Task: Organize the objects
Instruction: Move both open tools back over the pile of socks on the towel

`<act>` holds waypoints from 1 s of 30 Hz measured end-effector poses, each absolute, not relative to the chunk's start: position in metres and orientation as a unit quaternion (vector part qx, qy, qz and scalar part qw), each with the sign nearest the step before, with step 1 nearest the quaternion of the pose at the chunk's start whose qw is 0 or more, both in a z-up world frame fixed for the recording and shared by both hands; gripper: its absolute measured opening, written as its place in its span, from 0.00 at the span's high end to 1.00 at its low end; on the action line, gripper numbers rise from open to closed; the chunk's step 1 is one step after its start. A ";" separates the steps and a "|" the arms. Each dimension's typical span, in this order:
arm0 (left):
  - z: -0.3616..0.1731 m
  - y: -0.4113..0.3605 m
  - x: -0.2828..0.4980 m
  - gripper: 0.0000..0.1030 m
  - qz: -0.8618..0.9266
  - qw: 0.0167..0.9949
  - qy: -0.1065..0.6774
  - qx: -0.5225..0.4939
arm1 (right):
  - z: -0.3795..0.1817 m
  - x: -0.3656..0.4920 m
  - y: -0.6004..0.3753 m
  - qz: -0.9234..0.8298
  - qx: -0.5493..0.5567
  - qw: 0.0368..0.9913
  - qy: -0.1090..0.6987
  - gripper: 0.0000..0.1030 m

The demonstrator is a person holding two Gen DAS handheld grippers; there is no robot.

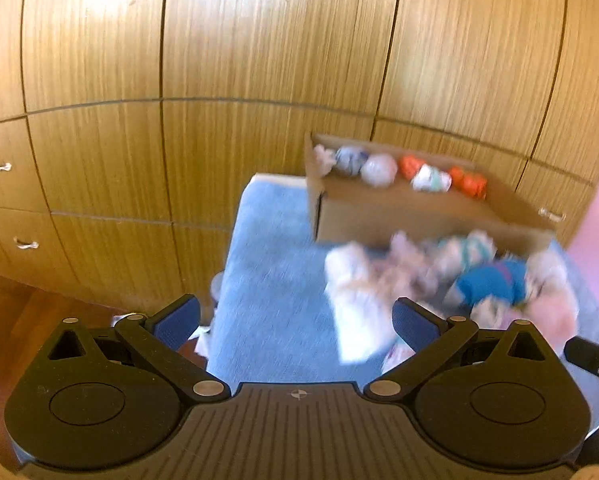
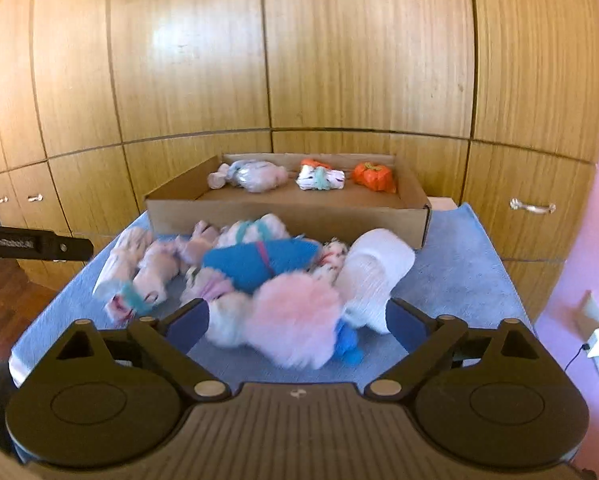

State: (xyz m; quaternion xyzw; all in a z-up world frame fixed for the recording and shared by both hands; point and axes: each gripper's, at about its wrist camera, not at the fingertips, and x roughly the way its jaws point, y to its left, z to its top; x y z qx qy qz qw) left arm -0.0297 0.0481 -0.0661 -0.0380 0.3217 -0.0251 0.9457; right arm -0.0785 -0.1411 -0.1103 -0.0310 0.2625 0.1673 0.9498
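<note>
Cardboard box [image 2: 291, 216] has a few rolled socks [image 2: 319, 178] in; big pile [image 2: 259, 276] left, both hand-held grippers [image 1: 295, 322] [image 2: 297, 324] spread, empty.

The left claw [image 1: 295, 320] points forward and downward, its blue-padded fingers [image 1: 177, 318] spread wide with nothing gripped; the right claw [image 2: 297, 320] tilts down likewise, jaws wide apart, pads [image 2: 189, 322] pressing on nothing.

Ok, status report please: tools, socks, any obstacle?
Left tool open, empty. Right tool open, empty, at sock pile. Rolled socks in box. Nothing in the way.
</note>
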 end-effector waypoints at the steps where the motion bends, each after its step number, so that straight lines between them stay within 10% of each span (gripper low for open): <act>1: -0.069 0.050 -0.033 0.01 -0.028 0.946 0.321 -0.038 | -0.113 -0.083 -0.140 0.171 -0.034 0.950 0.258 0.09; 16: -0.078 0.036 0.004 0.07 -0.048 0.946 0.319 -0.010 | -0.126 -0.051 -0.137 0.153 0.011 0.949 0.276 0.33; 21: -0.084 0.026 0.014 0.14 -0.082 0.941 0.330 0.001 | -0.126 -0.057 -0.143 0.160 0.015 0.948 0.276 0.73; 30: -0.090 0.025 0.020 0.15 -0.113 0.932 0.345 -0.011 | -0.119 -0.093 -0.175 0.146 -0.002 0.955 0.258 0.81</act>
